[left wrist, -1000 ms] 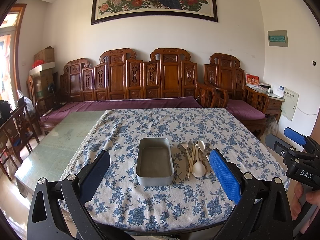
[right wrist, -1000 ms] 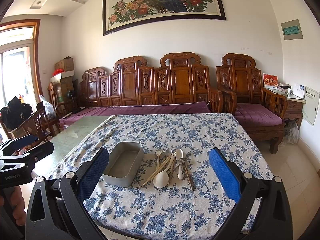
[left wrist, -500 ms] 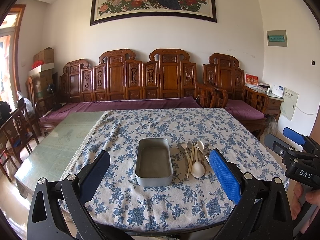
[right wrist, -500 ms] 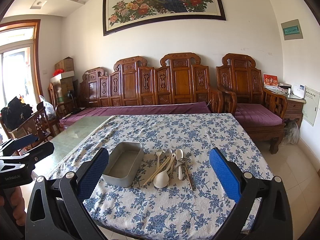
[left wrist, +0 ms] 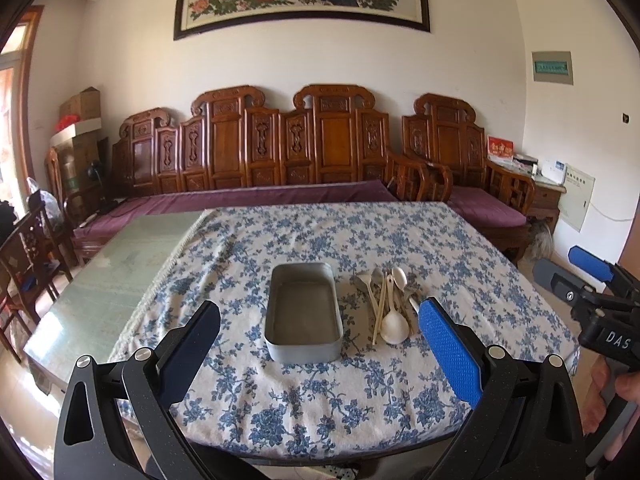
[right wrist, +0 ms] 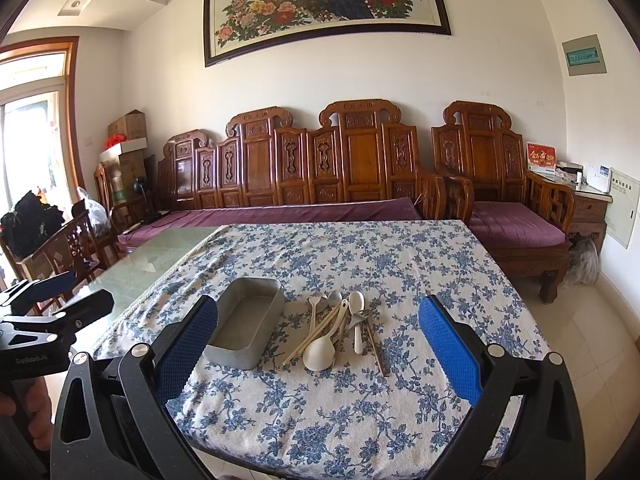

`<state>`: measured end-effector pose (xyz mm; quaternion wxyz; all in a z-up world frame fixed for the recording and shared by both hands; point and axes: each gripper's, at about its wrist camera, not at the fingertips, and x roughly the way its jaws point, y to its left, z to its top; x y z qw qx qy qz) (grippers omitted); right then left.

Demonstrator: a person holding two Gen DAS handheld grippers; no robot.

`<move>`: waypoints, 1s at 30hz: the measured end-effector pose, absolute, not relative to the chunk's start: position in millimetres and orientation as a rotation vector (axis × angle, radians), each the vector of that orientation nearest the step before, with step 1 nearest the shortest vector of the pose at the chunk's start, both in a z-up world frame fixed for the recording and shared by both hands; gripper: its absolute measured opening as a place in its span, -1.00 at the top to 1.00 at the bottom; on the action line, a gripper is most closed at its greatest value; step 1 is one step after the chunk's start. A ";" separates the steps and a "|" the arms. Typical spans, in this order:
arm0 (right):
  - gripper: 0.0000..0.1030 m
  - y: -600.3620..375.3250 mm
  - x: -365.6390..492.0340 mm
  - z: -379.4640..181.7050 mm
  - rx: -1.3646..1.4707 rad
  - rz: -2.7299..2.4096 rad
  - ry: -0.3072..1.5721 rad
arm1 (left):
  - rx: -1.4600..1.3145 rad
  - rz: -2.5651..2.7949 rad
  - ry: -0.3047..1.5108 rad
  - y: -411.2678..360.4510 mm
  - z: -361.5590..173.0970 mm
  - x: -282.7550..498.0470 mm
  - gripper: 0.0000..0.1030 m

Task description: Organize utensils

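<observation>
Both grippers, left gripper [left wrist: 320,344] and right gripper [right wrist: 318,344], hover with jaws apart, nearly unmoved from before. On the blue-flowered cloth-covered counter [left wrist: 360,232], a pile of pale spoons and chopsticks [left wrist: 387,300] lies just right of an empty grey rectangular metal tin [left wrist: 303,312].

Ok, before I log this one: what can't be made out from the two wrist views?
- Utensil pile: the pieces overlap in both views, so an exact count of spoons and chopsticks is not possible.
- Left wrist view: the left gripper's blue finger covers the pile's near right end.
- Right wrist view: the right gripper's left finger hides the metal tin's near left corner.
- Table front edge and legs: cut off by both gripper bodies.
</observation>
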<state>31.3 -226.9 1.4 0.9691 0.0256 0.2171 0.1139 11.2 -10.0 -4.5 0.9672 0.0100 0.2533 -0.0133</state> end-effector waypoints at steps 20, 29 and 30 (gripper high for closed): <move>-0.11 -259.2 165.3 -105.6 0.039 0.237 0.685 | 0.086 -0.259 0.732 -42.8 -84.5 123.8 -0.75; -0.09 -270.2 236.8 -148.9 0.020 0.227 0.768 | 0.097 -0.358 0.861 -60.0 -123.4 167.6 -0.12; -0.09 -271.6 240.7 -151.8 0.023 0.228 0.773 | 0.099 -0.366 0.876 -63.2 -128.0 171.2 -0.04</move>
